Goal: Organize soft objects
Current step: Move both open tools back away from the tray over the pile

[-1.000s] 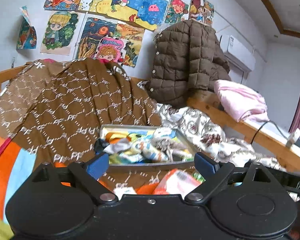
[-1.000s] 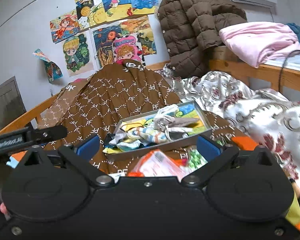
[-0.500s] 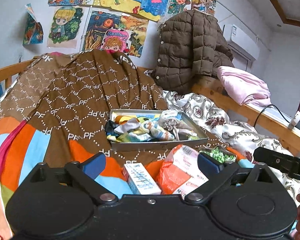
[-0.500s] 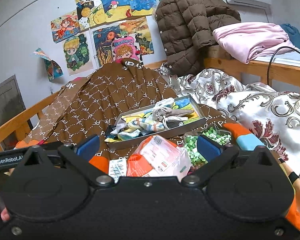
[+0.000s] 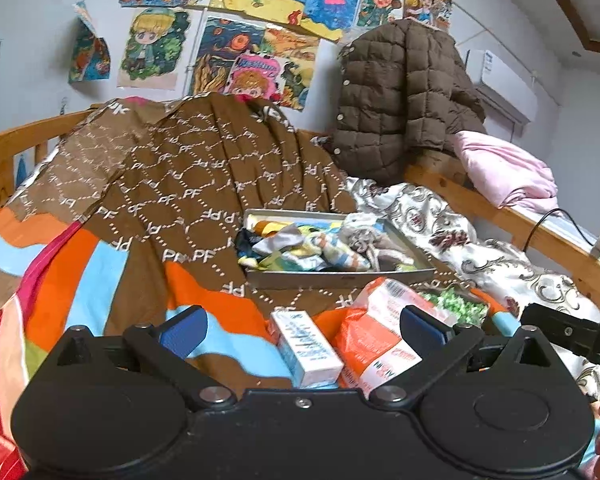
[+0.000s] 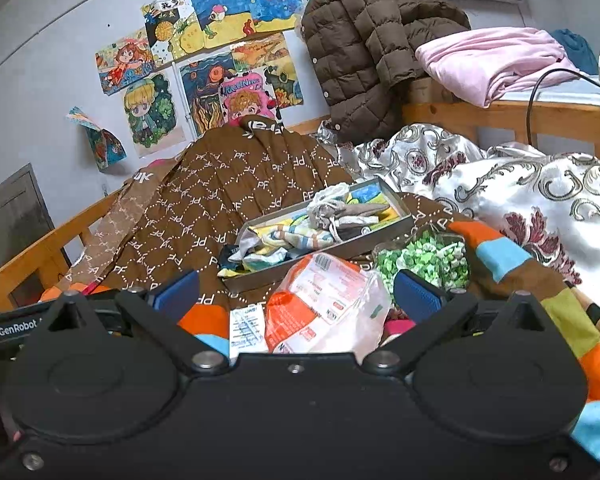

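Observation:
A grey metal tray [image 5: 336, 278] [image 6: 384, 236] sits on the bed, filled with several crumpled socks and small cloths [image 5: 320, 246] [image 6: 300, 236]. In front of it lie an orange and white plastic bag [image 5: 376, 332] [image 6: 324, 304], a small white box [image 5: 306, 346] [image 6: 246, 330] and a container of green pieces [image 5: 458, 306] [image 6: 424, 258]. My left gripper [image 5: 302, 328] is open and empty, held above the box and bag. My right gripper [image 6: 296, 294] is open and empty, over the bag.
A brown patterned blanket [image 5: 204, 176] covers a mound behind the tray. A white floral quilt [image 6: 540, 208] lies right. A brown puffer jacket [image 5: 400, 96] and pink cloth [image 5: 504, 172] rest on the wooden bed rail [image 6: 540, 114]. A striped sheet [image 5: 72, 276] lies at left.
Both grippers have pulled back and risen from the tray, so the box, bag and green container now show in front of it. Both stay open.

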### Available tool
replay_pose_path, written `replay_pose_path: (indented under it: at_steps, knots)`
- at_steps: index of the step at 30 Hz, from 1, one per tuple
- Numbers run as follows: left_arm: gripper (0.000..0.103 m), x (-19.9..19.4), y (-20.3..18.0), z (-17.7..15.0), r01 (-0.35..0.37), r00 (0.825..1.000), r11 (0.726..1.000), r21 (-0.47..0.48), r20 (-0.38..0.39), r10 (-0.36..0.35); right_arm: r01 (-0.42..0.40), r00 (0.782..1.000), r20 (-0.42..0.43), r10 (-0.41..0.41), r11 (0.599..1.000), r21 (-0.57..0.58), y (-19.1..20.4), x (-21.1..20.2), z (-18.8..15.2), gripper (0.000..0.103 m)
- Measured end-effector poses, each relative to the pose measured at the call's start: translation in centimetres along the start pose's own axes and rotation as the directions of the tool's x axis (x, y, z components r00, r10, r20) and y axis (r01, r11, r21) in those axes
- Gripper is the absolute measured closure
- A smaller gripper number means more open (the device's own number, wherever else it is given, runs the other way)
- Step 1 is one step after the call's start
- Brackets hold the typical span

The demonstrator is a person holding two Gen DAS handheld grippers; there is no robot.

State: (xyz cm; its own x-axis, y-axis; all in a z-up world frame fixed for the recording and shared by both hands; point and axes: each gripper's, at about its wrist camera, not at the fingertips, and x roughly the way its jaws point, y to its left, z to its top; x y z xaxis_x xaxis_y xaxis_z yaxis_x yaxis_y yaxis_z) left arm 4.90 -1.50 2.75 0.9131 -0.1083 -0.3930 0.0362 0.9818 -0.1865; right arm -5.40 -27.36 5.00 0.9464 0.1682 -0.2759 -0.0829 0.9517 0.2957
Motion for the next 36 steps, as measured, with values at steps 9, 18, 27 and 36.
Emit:
replay_pose_path:
  at_steps: [9, 18, 27, 36]
  knots:
    - [0.001, -0.3, 0.1, -1.8, -0.022, 0.999, 0.999, 0.026, -0.045, 0.024, 0.028, 0.999, -0.015, -0.029, 0.998, -0.057, 1.0, -0.4, -1.8, 0.001]
    - [0.001, -0.9, 0.4, -2.6, -0.055, 0.997, 0.998, 0.02, -0.056, 0.056, 0.039, 0.999, 0.009, -0.038, 0.992, -0.12, 1.7, -1.0, -2.5, 0.001]
    - [0.001, -1.9, 0.1, -3.2, -0.081, 0.994, 0.996, 0.035, -0.065, 0.083, 0.074, 0.997, 0.018, -0.073, 0.992, -0.106, 1.0, -2.1, -3.0, 0.001]
    - [0.001, -2.0, -0.2, -4.4, -0.117, 0.988, 0.99, 0.075, -0.088, 0.123, 0.08, 0.997, -0.009, -0.082, 0.987, -0.136, 1.0, -2.1, -3.4, 0.001]
